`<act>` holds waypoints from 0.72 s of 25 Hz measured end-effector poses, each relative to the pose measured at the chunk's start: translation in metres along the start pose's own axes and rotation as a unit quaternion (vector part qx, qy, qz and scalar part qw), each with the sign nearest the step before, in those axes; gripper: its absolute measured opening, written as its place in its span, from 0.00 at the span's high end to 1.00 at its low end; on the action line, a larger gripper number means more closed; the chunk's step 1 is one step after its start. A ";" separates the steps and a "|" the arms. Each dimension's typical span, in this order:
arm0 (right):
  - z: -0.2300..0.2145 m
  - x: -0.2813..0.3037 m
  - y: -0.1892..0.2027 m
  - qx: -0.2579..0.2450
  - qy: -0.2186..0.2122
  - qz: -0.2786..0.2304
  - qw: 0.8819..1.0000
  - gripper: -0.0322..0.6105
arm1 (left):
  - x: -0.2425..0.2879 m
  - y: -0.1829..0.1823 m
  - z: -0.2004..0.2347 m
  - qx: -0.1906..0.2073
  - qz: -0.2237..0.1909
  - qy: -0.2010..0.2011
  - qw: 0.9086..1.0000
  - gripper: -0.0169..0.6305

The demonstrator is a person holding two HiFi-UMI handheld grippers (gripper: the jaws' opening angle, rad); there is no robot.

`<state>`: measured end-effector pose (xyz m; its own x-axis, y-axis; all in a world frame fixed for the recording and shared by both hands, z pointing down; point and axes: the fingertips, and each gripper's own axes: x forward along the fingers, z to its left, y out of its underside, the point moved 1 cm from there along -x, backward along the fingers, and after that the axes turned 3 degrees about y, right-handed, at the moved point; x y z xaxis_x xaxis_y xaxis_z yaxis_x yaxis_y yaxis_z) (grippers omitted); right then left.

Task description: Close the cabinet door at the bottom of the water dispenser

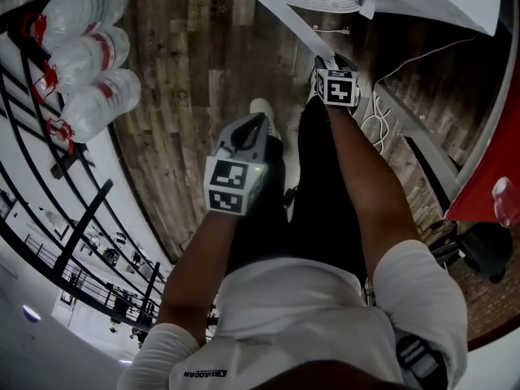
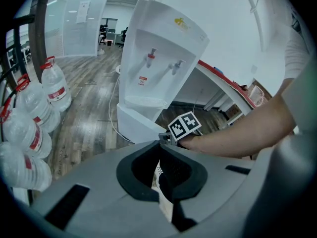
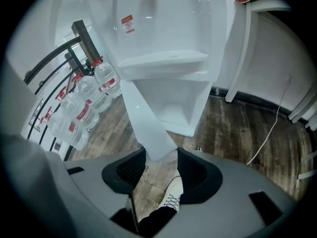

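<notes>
The white water dispenser (image 2: 158,48) stands on a wooden floor, its lower cabinet (image 3: 183,103) open. The white cabinet door (image 3: 143,118) swings out toward me and looks like a thin white strip (image 1: 284,15) in the head view. My right gripper (image 3: 161,155) is shut on the door's free edge, which fills the gap between the jaws. From above, the right gripper (image 1: 327,59) sits at the strip's near end. My left gripper (image 1: 258,120) hangs lower and to the left, above my shoe, well apart from the door. Its jaws (image 2: 161,144) meet at the tips with nothing between them.
Several large water bottles (image 1: 89,55) with red labels lie stacked in a black rack (image 1: 49,161) on the left. A white cable (image 3: 270,133) trails over the floor to the right of the dispenser. A white table with a red edge (image 2: 228,83) stands behind it.
</notes>
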<state>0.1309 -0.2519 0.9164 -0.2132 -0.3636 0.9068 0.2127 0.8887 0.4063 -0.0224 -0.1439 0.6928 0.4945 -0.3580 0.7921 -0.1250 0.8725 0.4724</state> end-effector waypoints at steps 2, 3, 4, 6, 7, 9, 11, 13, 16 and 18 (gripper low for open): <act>-0.012 0.002 -0.007 0.001 0.007 -0.004 1.000 0.67 | 0.001 -0.003 0.001 -0.001 -0.001 -0.001 1.000 0.97; -0.019 0.003 -0.011 0.004 0.010 -0.005 1.000 0.67 | 0.002 -0.004 0.001 -0.002 -0.001 -0.001 1.000 0.97; -0.025 0.004 -0.015 0.005 0.013 -0.007 1.000 0.67 | 0.003 -0.006 0.001 -0.003 -0.002 -0.001 1.000 0.97; -0.037 0.006 -0.024 0.006 0.017 -0.011 1.000 0.67 | 0.005 -0.009 0.000 -0.003 -0.004 -0.001 1.000 0.97; -0.043 0.007 -0.029 0.005 0.019 -0.014 1.000 0.67 | 0.006 -0.011 -0.001 -0.004 -0.004 -0.001 1.000 0.97; -0.054 0.008 -0.039 0.003 0.023 -0.018 1.000 0.67 | 0.007 -0.012 -0.002 -0.004 -0.004 0.000 1.000 0.97; -0.064 0.010 -0.048 0.002 0.027 -0.022 0.999 0.67 | 0.008 -0.014 -0.002 -0.003 -0.002 0.001 1.000 0.97; -0.072 0.012 -0.058 0.003 0.029 -0.027 0.999 0.67 | 0.011 -0.016 -0.002 -0.004 -0.003 0.002 1.000 0.97; -0.082 0.016 -0.071 0.004 0.029 -0.035 0.999 0.70 | 0.015 -0.020 -0.002 -0.006 -0.005 0.004 1.000 0.97; -0.089 0.019 -0.079 0.000 0.031 -0.040 0.999 0.71 | 0.018 -0.021 -0.002 -0.006 -0.004 0.004 1.000 0.97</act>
<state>0.1947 -0.3539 0.9112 -0.1695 -0.4510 0.8763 0.1964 0.8559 0.4784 -0.0092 -0.1685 0.6962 0.5032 -0.3629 0.7843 -0.1096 0.8734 0.4745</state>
